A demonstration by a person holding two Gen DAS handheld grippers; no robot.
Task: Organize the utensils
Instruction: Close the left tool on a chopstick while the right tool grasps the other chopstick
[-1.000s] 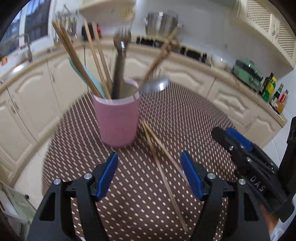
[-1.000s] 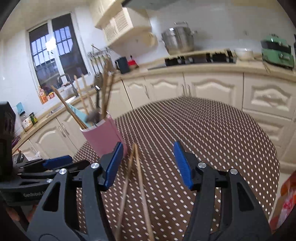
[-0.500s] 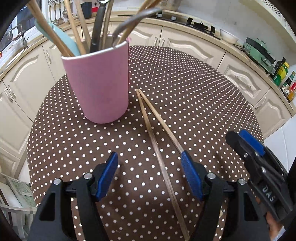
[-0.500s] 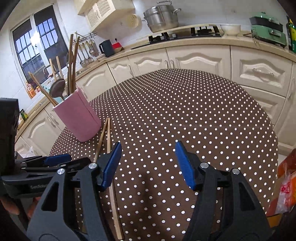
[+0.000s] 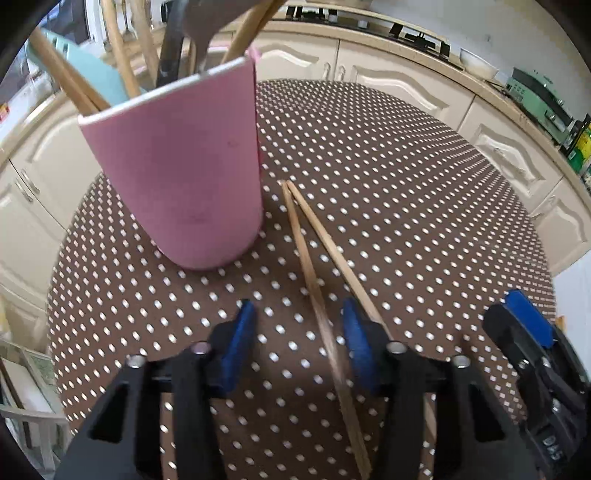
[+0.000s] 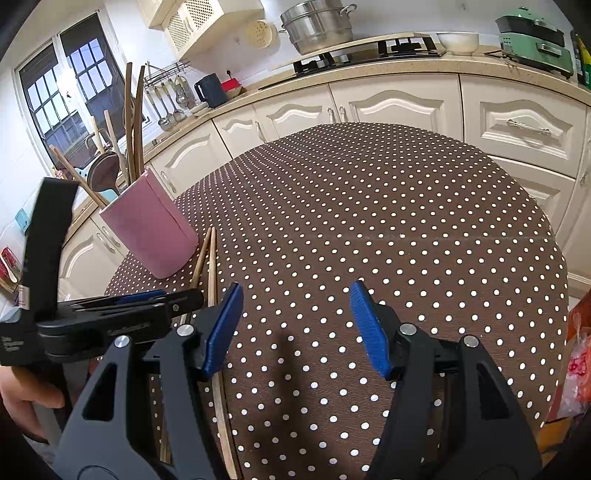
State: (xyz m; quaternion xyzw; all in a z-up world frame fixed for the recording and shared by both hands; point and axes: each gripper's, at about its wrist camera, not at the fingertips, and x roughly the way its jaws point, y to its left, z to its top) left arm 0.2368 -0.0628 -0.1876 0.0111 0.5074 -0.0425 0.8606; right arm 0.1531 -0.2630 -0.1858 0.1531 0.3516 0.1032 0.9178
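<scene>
Counts, table and counter
2 loose chopsticks [image 5: 314, 254] on the dotted table [image 5: 406, 192]; 1 pink cup [image 5: 184, 173]; inside it several wooden sticks, 1 dark ladle [image 6: 105, 171], 1 pale teal utensil [image 5: 96, 74], exact stick count unclear; 2 grippers: left gripper [image 5: 299, 339], right gripper [image 6: 295, 325]; 1 steel pot [image 6: 317, 24]; 1 green appliance [image 6: 532, 37]; 1 white bowl [image 6: 458, 40]

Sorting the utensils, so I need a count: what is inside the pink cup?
The pink cup holds wooden sticks, a dark ladle and a pale teal utensil. Their lower ends, and anything shorter, are hidden by its wall.
</scene>
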